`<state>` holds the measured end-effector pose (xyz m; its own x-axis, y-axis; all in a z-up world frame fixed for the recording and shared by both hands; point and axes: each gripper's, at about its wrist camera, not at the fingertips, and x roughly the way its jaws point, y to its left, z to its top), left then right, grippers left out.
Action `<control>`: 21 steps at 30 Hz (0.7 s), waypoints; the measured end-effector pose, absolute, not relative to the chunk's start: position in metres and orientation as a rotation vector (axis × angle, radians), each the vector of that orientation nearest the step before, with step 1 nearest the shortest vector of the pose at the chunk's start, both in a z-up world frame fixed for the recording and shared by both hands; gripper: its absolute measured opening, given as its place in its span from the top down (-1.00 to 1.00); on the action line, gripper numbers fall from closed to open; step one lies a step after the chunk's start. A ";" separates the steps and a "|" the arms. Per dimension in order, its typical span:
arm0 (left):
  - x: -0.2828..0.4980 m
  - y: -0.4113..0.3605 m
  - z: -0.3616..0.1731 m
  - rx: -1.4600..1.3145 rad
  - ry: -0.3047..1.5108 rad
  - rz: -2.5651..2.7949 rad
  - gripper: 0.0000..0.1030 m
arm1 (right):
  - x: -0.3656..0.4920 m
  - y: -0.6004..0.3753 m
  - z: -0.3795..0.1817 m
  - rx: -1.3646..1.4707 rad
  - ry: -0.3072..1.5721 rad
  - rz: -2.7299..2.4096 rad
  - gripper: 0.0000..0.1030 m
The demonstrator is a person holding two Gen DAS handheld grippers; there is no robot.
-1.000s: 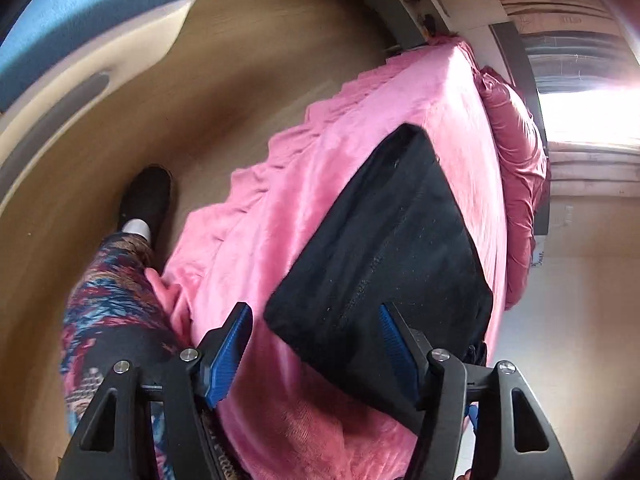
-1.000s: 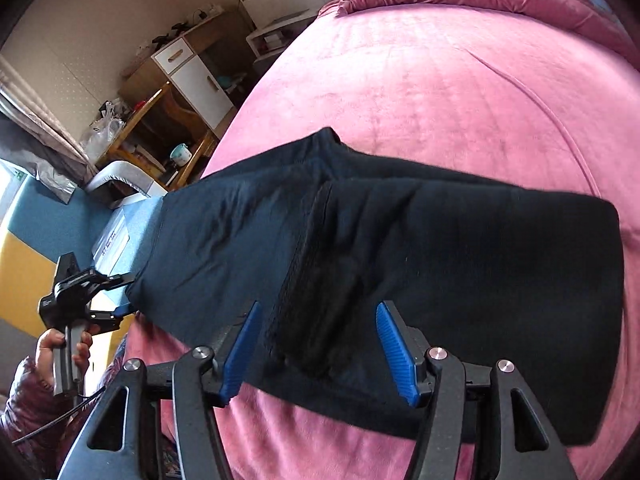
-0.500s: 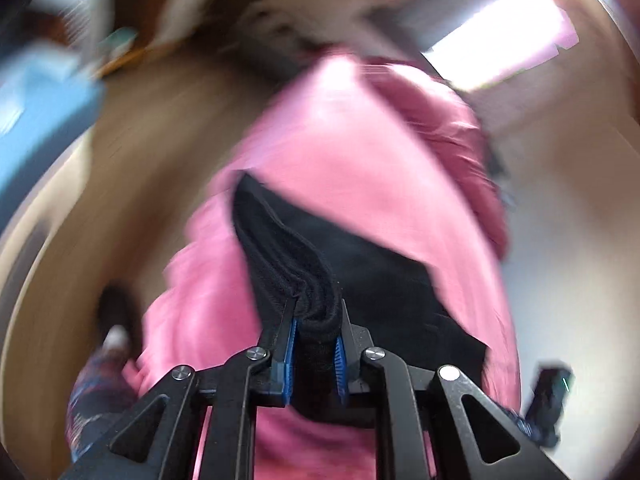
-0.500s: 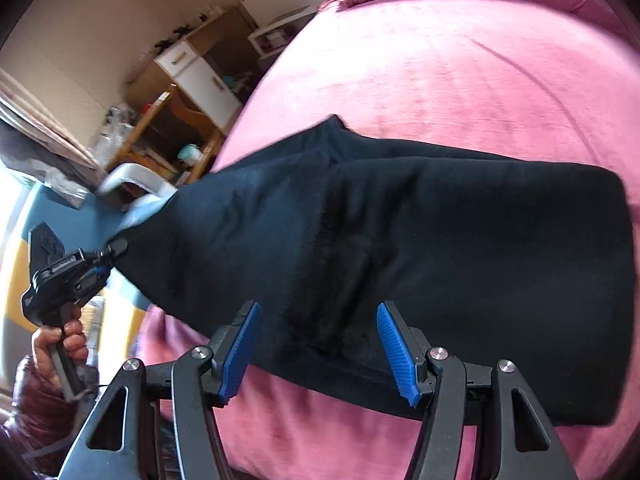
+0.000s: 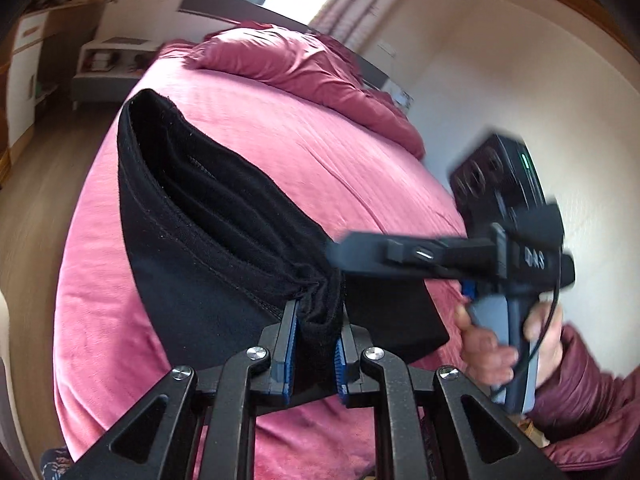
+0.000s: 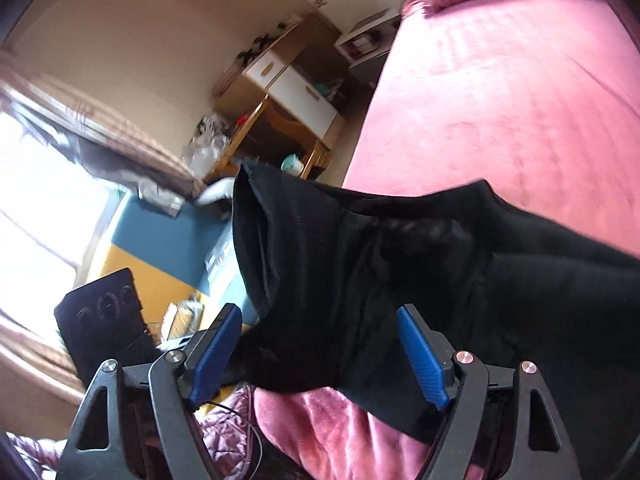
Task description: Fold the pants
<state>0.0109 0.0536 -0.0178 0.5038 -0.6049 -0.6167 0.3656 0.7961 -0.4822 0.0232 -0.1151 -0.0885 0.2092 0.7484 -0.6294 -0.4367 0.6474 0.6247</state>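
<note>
Above pink bed (image 5: 248,148): black pants (image 5: 208,248) lifted at near end, far end trailing onto bed cover. Left gripper (image 5: 314,350) clamped tight on bunched waistband edge, blue pads pressing cloth from both sides. Right gripper (image 6: 320,354) just right of it over bed's near edge, jaws just widened, standing apart; pants fabric lies between pads, not pinched. Person's hand (image 5: 486,346) on right gripper handle, maroon sleeve (image 5: 580,396) beside bed. Crumpled duvet (image 5: 296,64) at bed's far end.
</note>
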 end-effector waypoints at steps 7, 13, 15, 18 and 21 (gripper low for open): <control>0.001 0.030 -0.011 -0.181 0.853 -0.639 0.71 | 0.045 -0.072 -0.094 0.158 1.152 0.886 -0.55; -0.003 0.011 -0.006 -0.088 0.840 -0.660 0.71 | 0.052 -0.038 -0.106 -0.042 1.240 0.888 -0.08; -0.005 0.011 -0.003 -0.055 0.839 -0.659 0.70 | 0.051 -0.042 -0.108 -0.051 1.228 0.868 0.54; -0.005 0.026 0.001 -0.095 0.856 -0.702 0.70 | 0.051 -0.054 -0.107 -0.020 1.211 0.856 0.63; 0.000 0.064 0.006 -0.278 0.852 -0.767 0.64 | 0.052 -0.070 -0.097 0.040 1.181 0.845 0.64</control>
<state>0.0001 0.0637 0.0056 0.4152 -0.7064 -0.5733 0.4960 0.7040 -0.5083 0.0520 -0.0704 -0.0971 0.1188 0.5976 -0.7930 -0.5579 0.7008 0.4445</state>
